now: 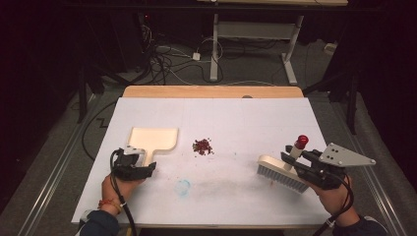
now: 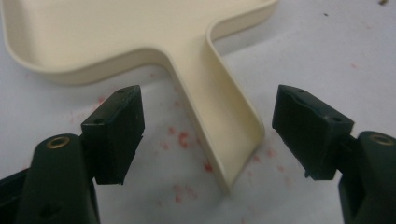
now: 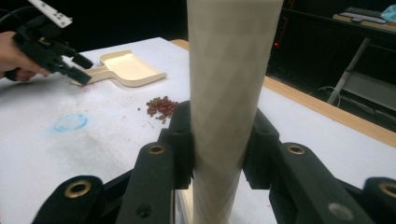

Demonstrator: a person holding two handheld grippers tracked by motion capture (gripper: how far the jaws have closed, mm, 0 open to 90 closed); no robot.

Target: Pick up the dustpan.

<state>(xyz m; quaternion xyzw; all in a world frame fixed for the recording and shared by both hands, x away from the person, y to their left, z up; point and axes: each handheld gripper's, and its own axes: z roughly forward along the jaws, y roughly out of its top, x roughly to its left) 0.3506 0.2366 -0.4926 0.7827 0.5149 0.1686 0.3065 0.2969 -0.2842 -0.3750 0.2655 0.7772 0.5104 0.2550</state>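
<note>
A cream dustpan (image 1: 152, 137) lies flat at the table's left, its handle (image 2: 219, 121) pointing toward me. My left gripper (image 1: 150, 166) sits low at that handle's end. In the left gripper view its jaws stand apart on either side of the handle without touching it, so the left gripper (image 2: 208, 123) is open. My right gripper (image 1: 291, 156) is shut on the cream handle (image 3: 229, 93) of a brush (image 1: 280, 174). The brush has a red cap and its bristles rest on the table at the right. A small pile of dark red bits (image 1: 202, 146) lies between dustpan and brush.
A white sheet (image 1: 246, 113) covers the table, with a wooden edge at the far side. A faint blue stain (image 1: 183, 187) marks the sheet near the front middle. Red specks dot the sheet around the dustpan handle. Cables and table legs lie on the floor beyond.
</note>
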